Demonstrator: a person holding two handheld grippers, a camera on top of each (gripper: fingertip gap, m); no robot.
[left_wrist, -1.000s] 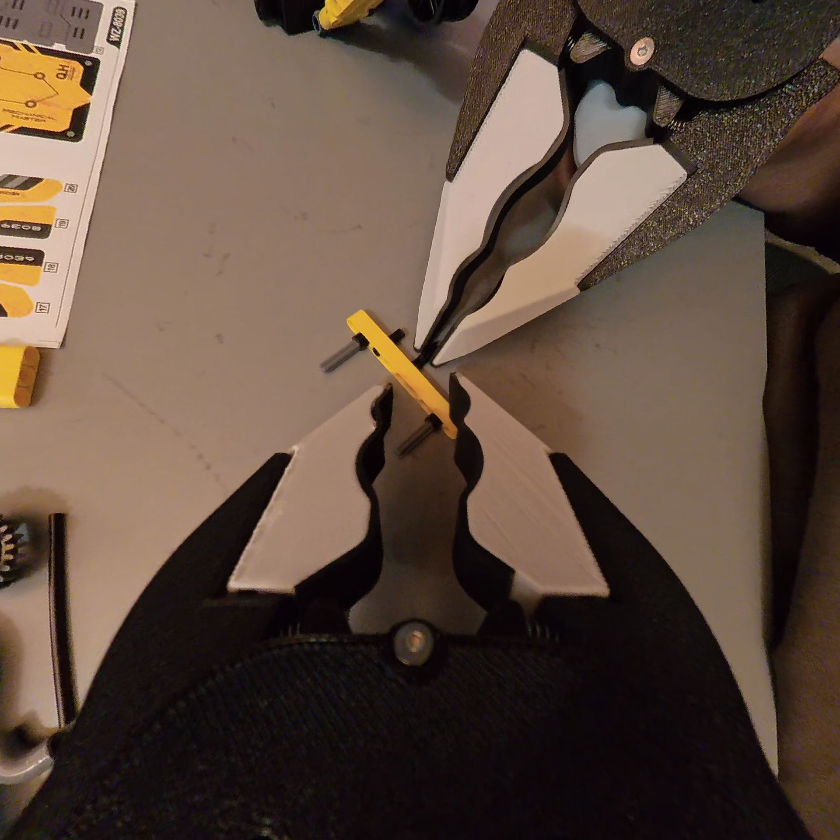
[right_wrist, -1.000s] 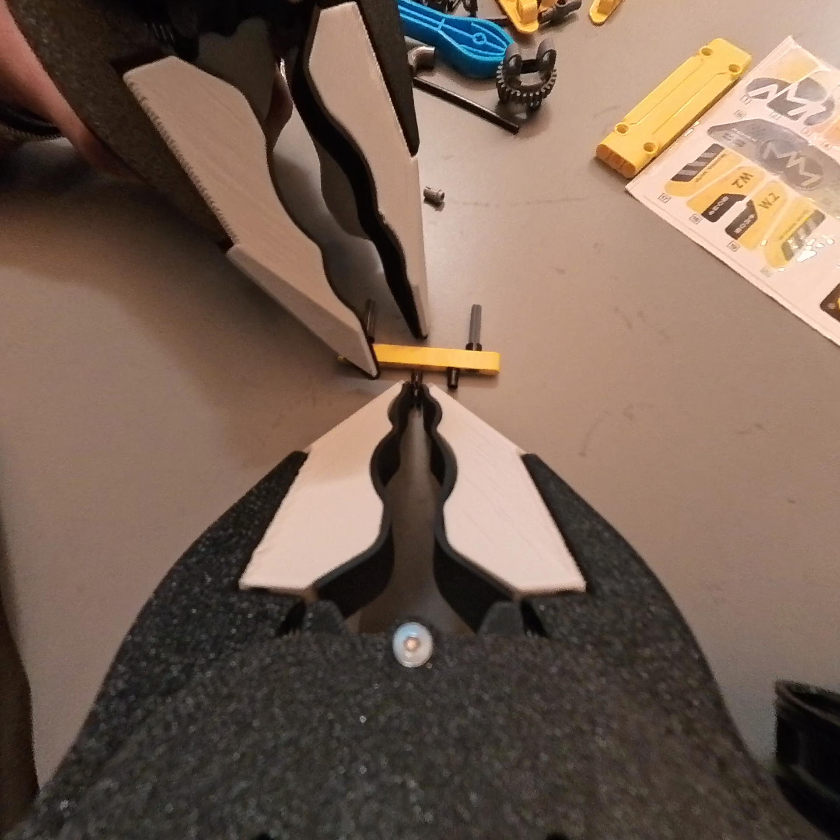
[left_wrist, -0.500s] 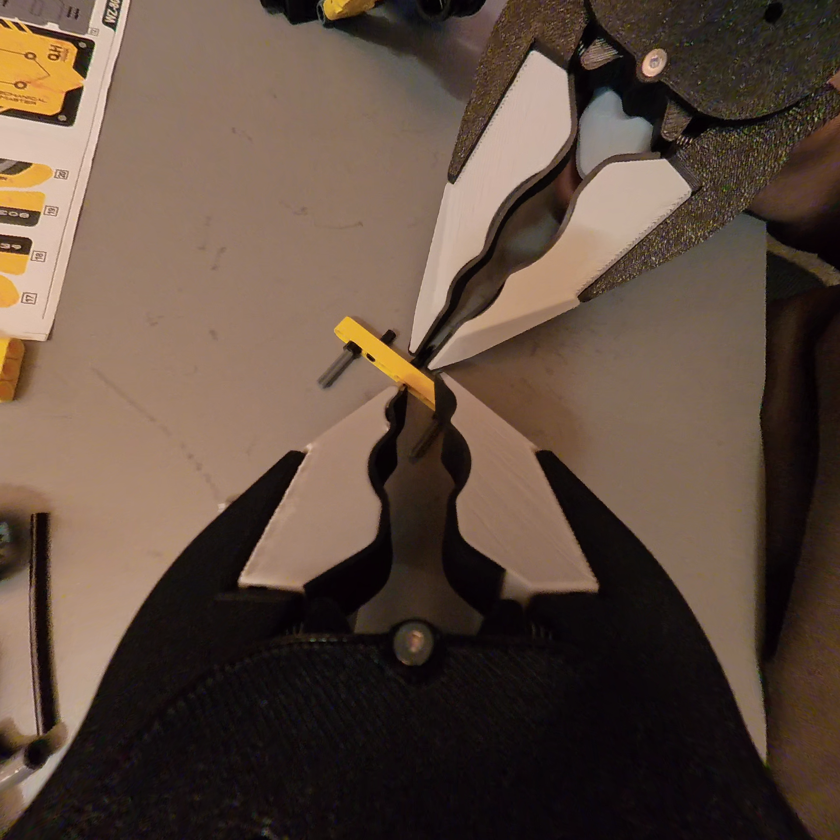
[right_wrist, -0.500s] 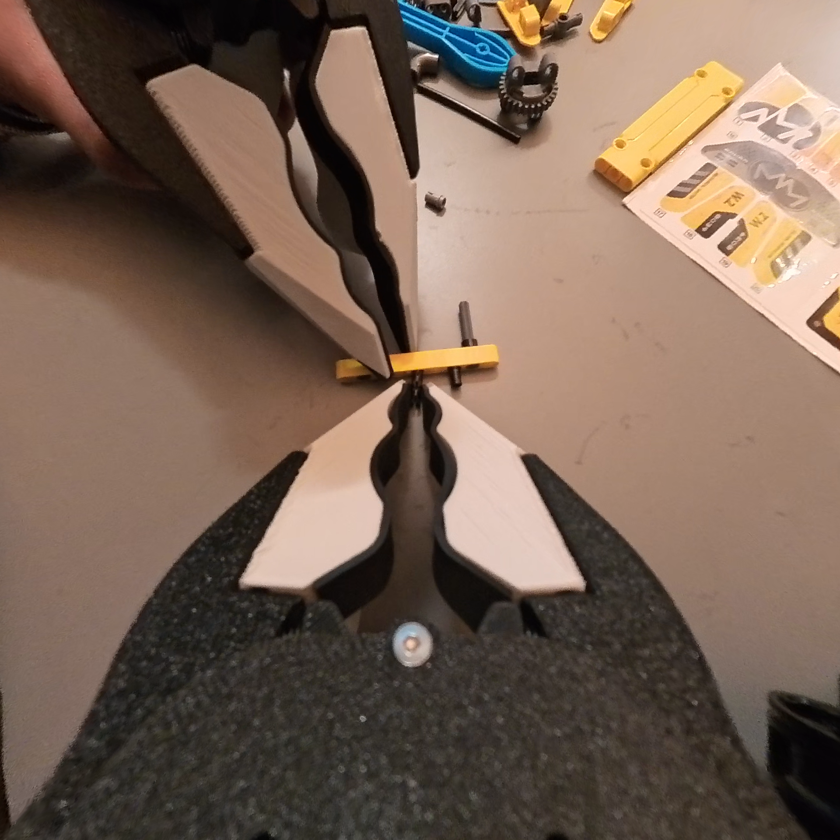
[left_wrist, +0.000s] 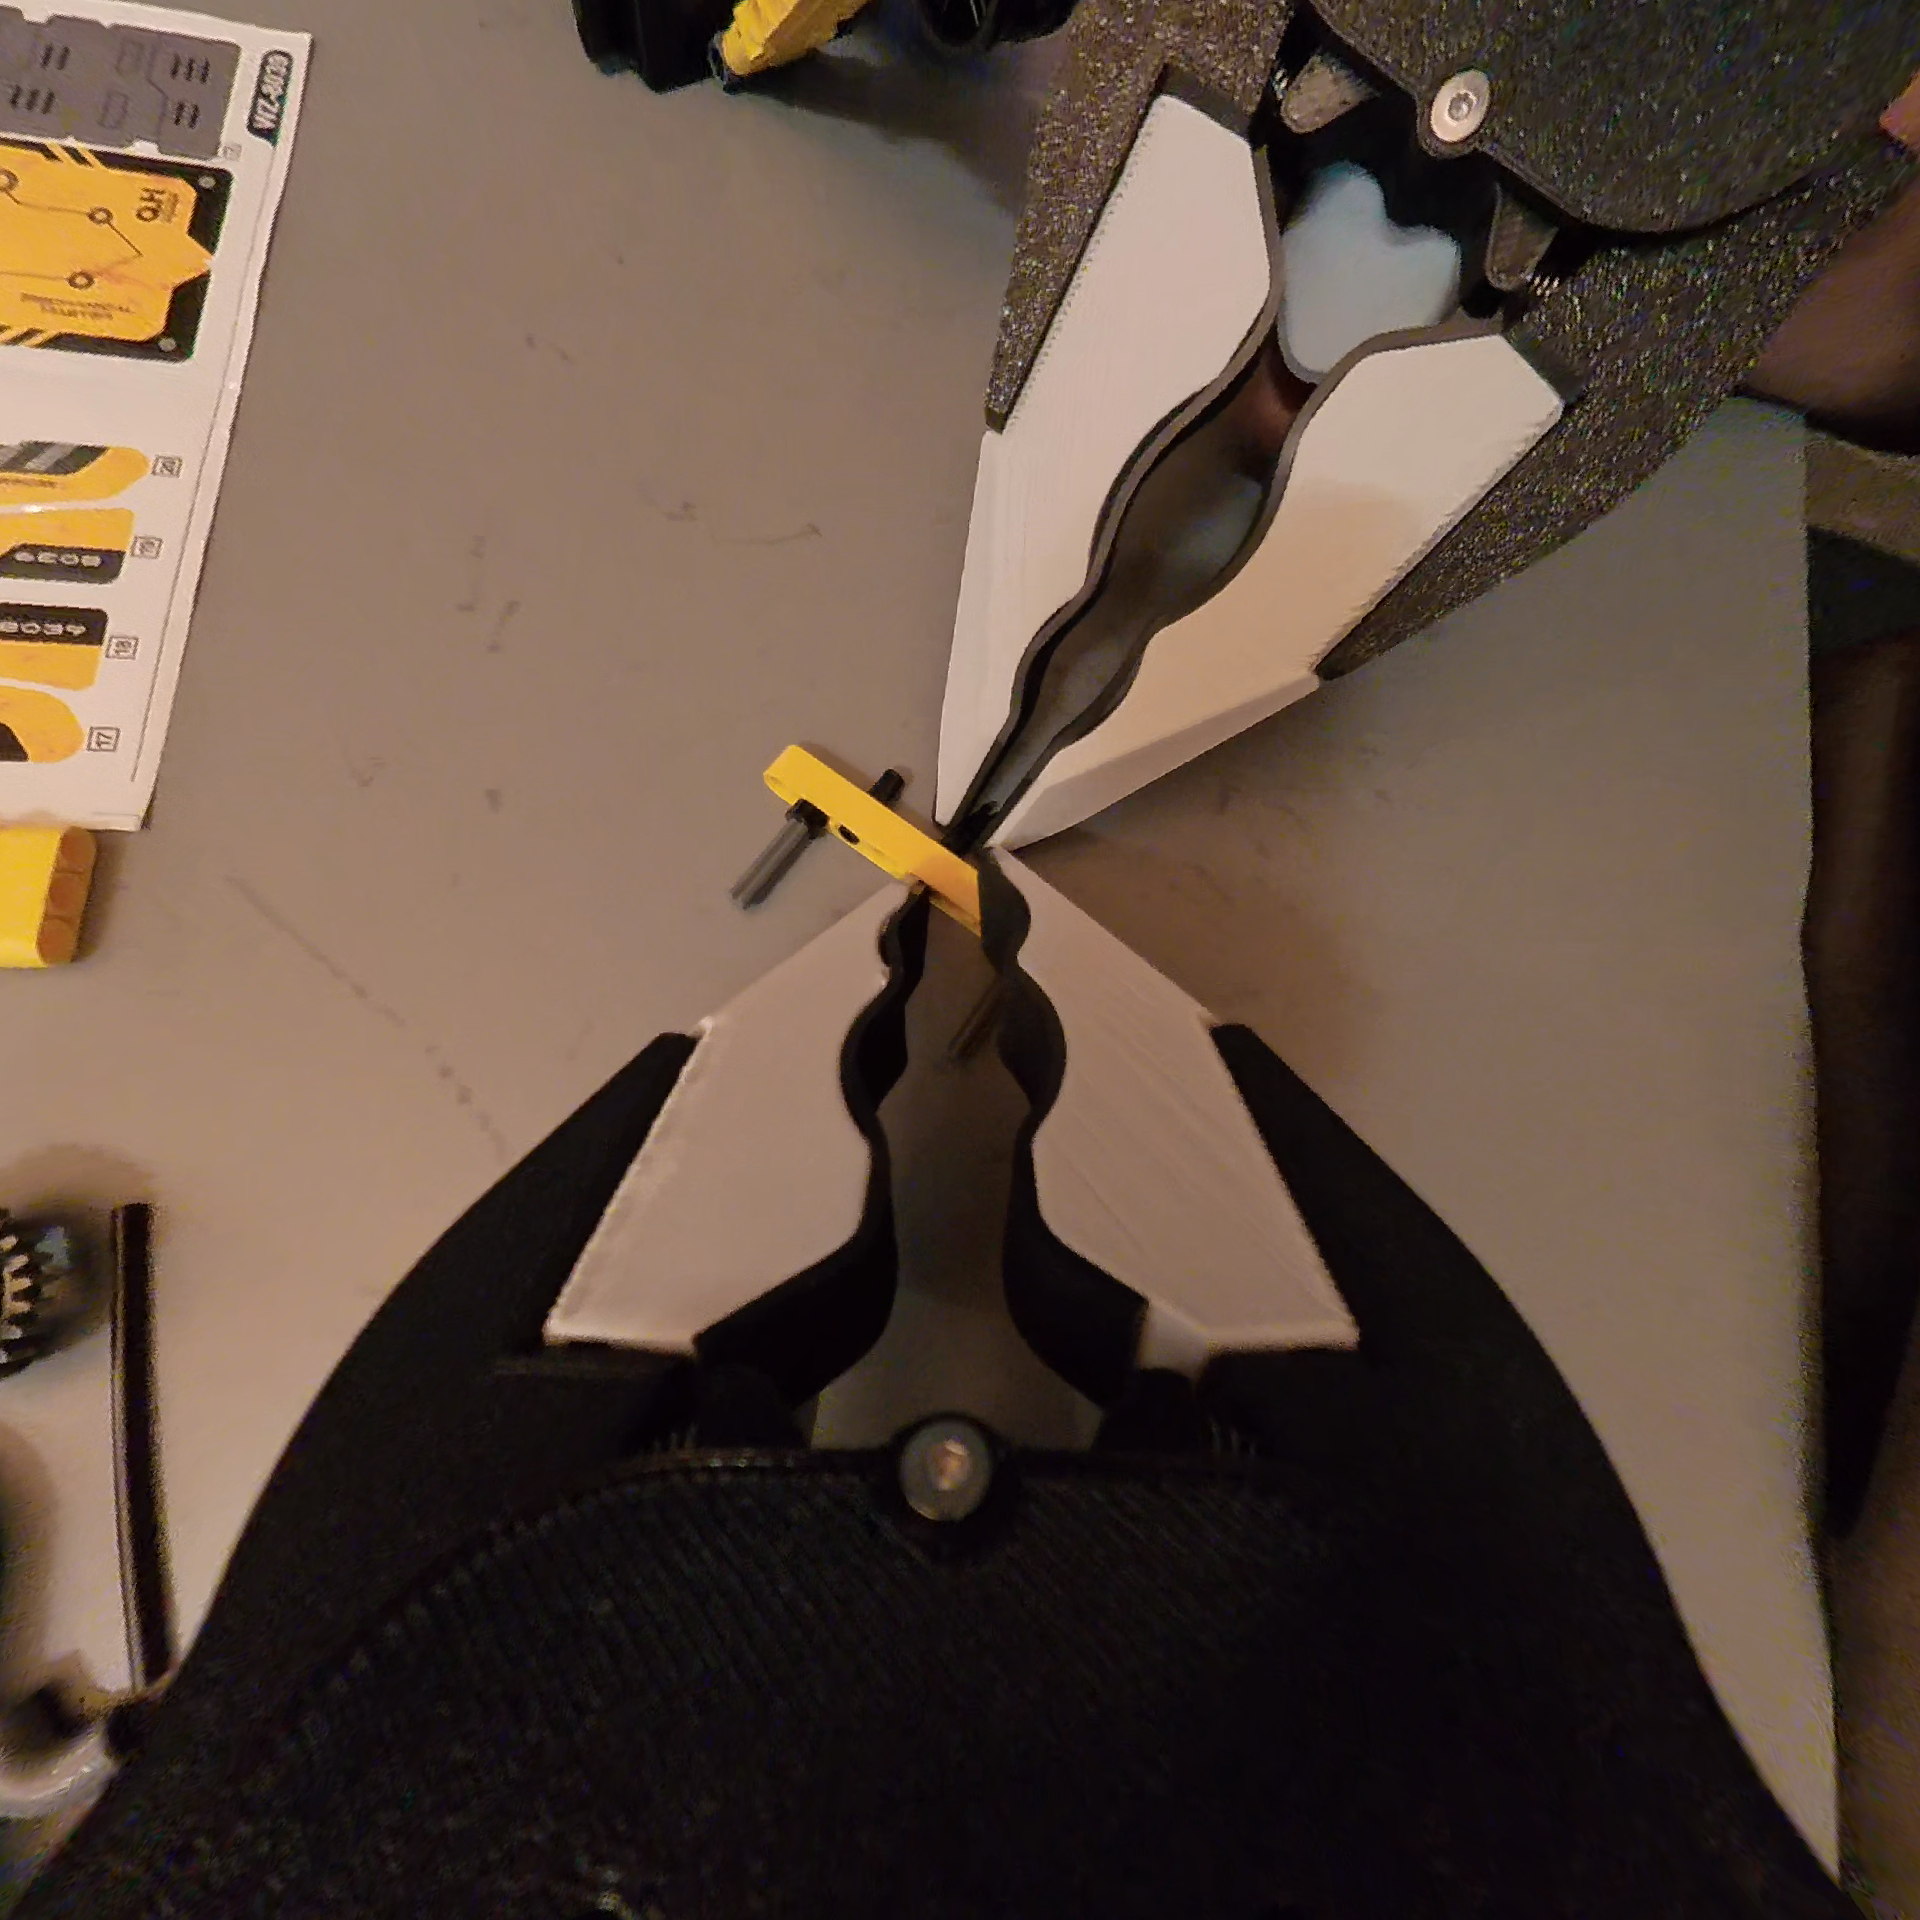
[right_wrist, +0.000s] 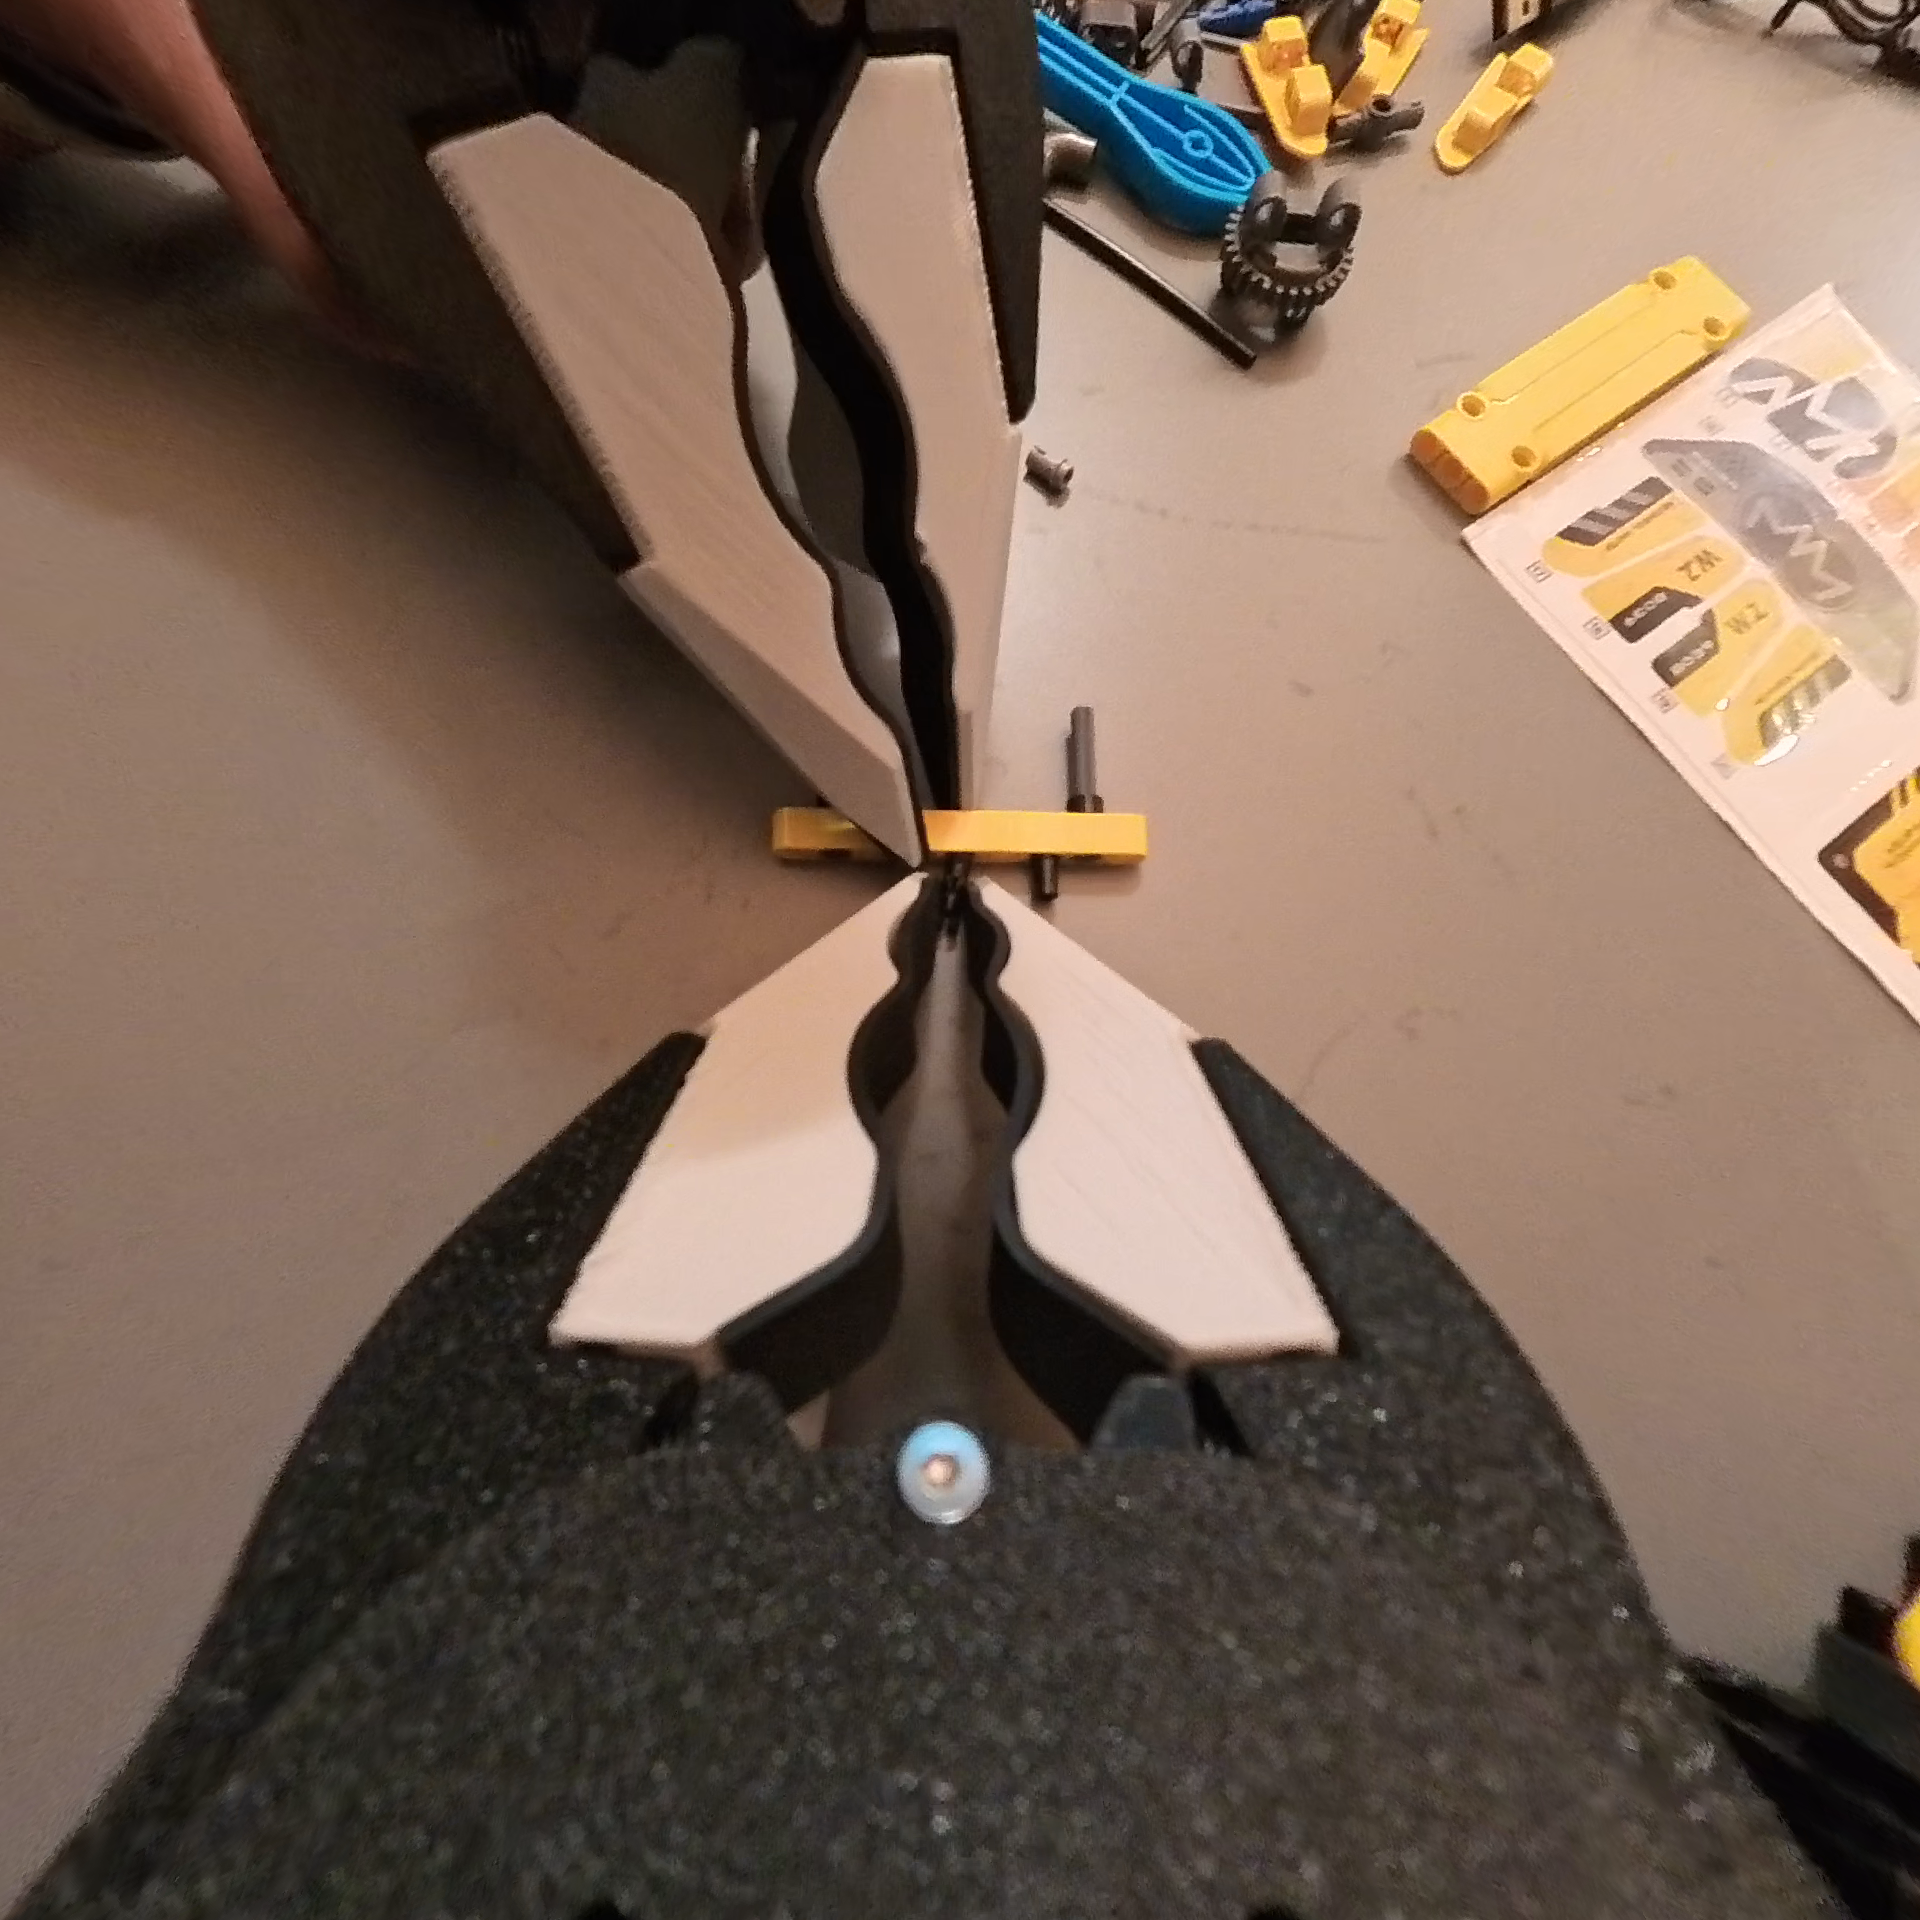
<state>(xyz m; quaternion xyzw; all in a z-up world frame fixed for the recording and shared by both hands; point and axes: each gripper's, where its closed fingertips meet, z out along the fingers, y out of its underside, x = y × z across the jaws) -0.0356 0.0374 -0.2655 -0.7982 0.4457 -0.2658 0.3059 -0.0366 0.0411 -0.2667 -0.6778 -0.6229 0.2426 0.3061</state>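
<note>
A thin yellow beam (left_wrist: 862, 826) stands on edge on the grey table (left_wrist: 582, 499), with a grey pin (left_wrist: 774, 857) through its far end and a second pin (left_wrist: 977, 1023) near my left fingers. My left gripper (left_wrist: 945, 894) is shut on the beam's near end. My right gripper (right_wrist: 948, 891) is shut on a small black pin at the beam's (right_wrist: 1039, 831) middle, tip to tip with the left gripper (right_wrist: 935, 831), which comes down from above. In the left wrist view the right gripper (left_wrist: 971, 831) reaches in from the upper right.
A sticker sheet (right_wrist: 1714, 644) and a yellow panel (right_wrist: 1579, 379) lie to the right. A blue part (right_wrist: 1153, 135), a black gear (right_wrist: 1288, 260), yellow pieces (right_wrist: 1309, 62) and a small dark bush (right_wrist: 1049, 473) lie farther off. The table edge (left_wrist: 1808, 935) runs on the right. Only a small space, under 4 cm, lies between the two pairs of fingers.
My left gripper has gone from open around the beam to shut on it. The beam has shifted slightly. The right gripper stays shut on its pin.
</note>
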